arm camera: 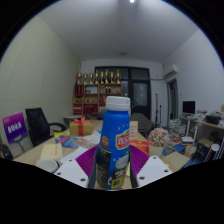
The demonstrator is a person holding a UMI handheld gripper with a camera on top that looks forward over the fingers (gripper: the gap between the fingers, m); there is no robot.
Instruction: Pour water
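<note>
A blue plastic bottle (115, 140) with a white cap and a red-and-white label stands upright between my two fingers, held well above the table. My gripper (112, 172) is shut on the bottle's lower body, with the purple pads (87, 162) pressed against its left and right sides. The bottle's base is hidden below the fingers. No cup or other vessel for the water is clearly visible.
Below and beyond the bottle lies a cluttered table (55, 152) with colourful boxes and packets. A black office chair (42, 124) stands at the left, a shelf with trophies (98, 90) at the back wall, and desks with monitors (190, 112) at the right.
</note>
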